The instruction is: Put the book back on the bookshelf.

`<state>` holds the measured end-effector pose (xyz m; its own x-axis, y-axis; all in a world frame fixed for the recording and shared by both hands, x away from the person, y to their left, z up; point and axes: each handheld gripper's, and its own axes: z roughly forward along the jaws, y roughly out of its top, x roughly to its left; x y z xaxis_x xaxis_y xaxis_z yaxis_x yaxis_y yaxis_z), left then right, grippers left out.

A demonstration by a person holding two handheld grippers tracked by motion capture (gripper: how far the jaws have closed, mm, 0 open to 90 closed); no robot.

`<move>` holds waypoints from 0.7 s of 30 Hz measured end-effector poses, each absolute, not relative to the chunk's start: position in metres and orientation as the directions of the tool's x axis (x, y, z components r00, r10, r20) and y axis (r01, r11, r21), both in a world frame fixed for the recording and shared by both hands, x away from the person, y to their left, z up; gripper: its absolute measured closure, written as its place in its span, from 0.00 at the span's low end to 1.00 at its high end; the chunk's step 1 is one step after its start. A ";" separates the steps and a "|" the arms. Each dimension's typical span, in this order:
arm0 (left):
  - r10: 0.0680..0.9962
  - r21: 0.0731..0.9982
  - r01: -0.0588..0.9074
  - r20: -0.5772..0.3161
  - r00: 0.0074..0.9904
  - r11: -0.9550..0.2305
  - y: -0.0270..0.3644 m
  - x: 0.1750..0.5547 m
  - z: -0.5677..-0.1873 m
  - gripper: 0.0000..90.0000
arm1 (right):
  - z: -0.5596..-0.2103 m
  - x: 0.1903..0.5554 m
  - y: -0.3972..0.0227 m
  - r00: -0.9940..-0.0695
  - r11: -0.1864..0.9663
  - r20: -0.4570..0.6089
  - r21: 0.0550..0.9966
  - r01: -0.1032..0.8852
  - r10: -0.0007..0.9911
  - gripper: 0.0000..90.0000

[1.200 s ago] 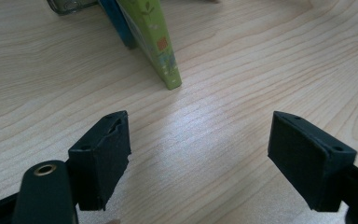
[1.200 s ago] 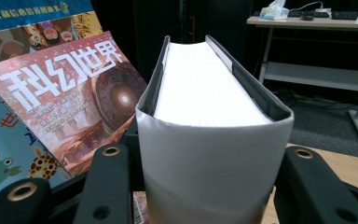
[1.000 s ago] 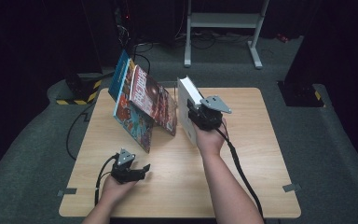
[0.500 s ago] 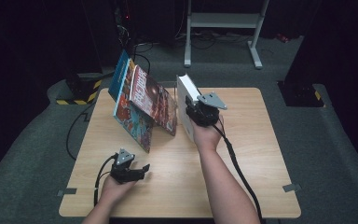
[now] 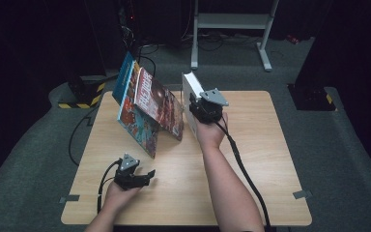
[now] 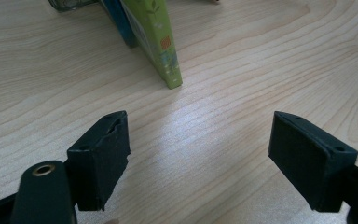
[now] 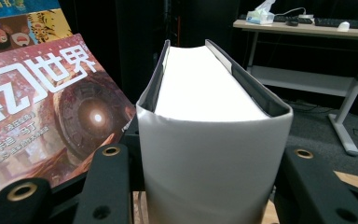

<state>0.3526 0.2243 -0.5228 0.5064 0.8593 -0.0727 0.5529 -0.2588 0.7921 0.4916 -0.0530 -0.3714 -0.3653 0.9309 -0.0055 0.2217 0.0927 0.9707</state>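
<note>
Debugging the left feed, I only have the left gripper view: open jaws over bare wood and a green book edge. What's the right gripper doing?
Observer: The right gripper is shut on a thick white book, held upright by its spine.
Operator: Where is that relative to the green book?
Observer: The high view shows leaning books at the table's far left; the white book stands just right of them.
Operator: Any title on those?
Observer: The right gripper view shows a red cover with large white characters, next to the white book.
Operator: And my left gripper?
Observer: From above, the left gripper sits near the table's front edge, jaws open with nothing between them.
</note>
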 end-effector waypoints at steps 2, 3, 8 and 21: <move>0.858 0.793 0.553 -0.076 0.509 -0.258 0.224 0.352 -0.523 0.23 | -0.372 0.495 -0.051 -0.361 0.089 -0.002 0.971 0.223 0.932 0.60; 0.857 0.793 0.552 -0.076 0.509 -0.258 0.224 0.352 -0.523 0.23 | -0.372 0.496 -0.050 -0.359 0.088 -0.001 0.970 0.226 0.933 0.60; 0.856 0.793 0.547 -0.064 0.513 -0.269 0.225 0.352 -0.523 0.23 | -0.375 0.505 -0.047 -0.345 0.093 -0.009 0.969 0.228 0.939 0.60; 0.853 0.793 0.546 -0.068 0.517 -0.268 0.225 0.352 -0.523 0.23 | -0.382 0.525 -0.038 -0.326 0.095 -0.014 0.968 0.233 0.945 0.60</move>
